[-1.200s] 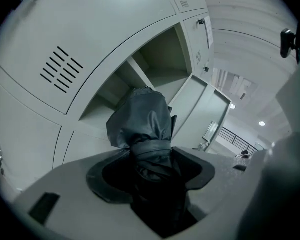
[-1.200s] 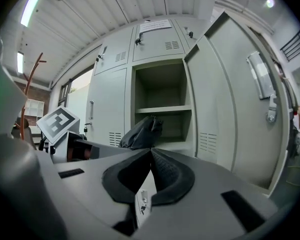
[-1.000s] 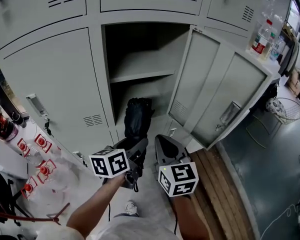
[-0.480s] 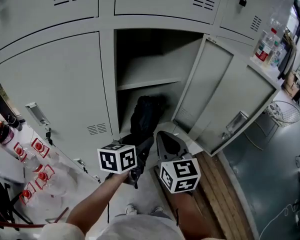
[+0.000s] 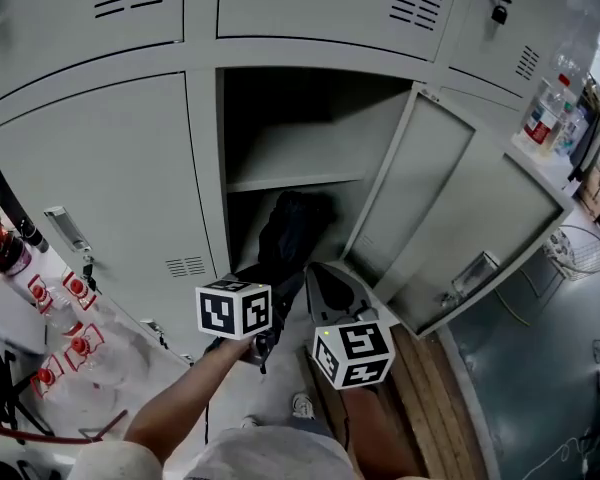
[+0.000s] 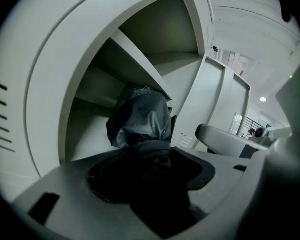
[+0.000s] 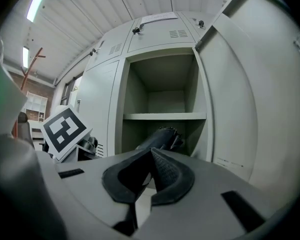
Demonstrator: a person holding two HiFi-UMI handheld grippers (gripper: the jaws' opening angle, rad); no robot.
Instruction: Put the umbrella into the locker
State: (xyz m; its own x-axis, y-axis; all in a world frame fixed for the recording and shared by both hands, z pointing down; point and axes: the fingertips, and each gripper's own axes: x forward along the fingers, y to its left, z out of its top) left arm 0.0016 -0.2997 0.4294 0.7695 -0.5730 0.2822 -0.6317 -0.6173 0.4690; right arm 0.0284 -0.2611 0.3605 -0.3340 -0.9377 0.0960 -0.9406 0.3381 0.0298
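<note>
The black folded umbrella (image 5: 286,234) lies lengthwise in my left gripper (image 5: 278,290), which is shut on its near end. Its far end reaches into the lower compartment of the open locker (image 5: 295,180), just under the shelf. In the left gripper view the umbrella (image 6: 140,121) bulges out ahead of my left gripper (image 6: 150,176). My right gripper (image 5: 327,286) hovers just right of the umbrella, shut and empty. In the right gripper view the pads of my right gripper (image 7: 150,171) meet, and the umbrella (image 7: 159,137) shows beyond them.
The locker's door (image 5: 450,218) stands open to the right. Shut locker doors (image 5: 110,178) surround the opening. Water bottles with red caps (image 5: 70,298) stand at the lower left, more bottles (image 5: 550,113) at the upper right. Wooden boards (image 5: 420,388) and a wire basket (image 5: 580,250) lie on the right.
Both grippers have moved forward toward the locker. The umbrella's far end has gone from the compartment's front edge to further inside it. The left gripper has rolled a little.
</note>
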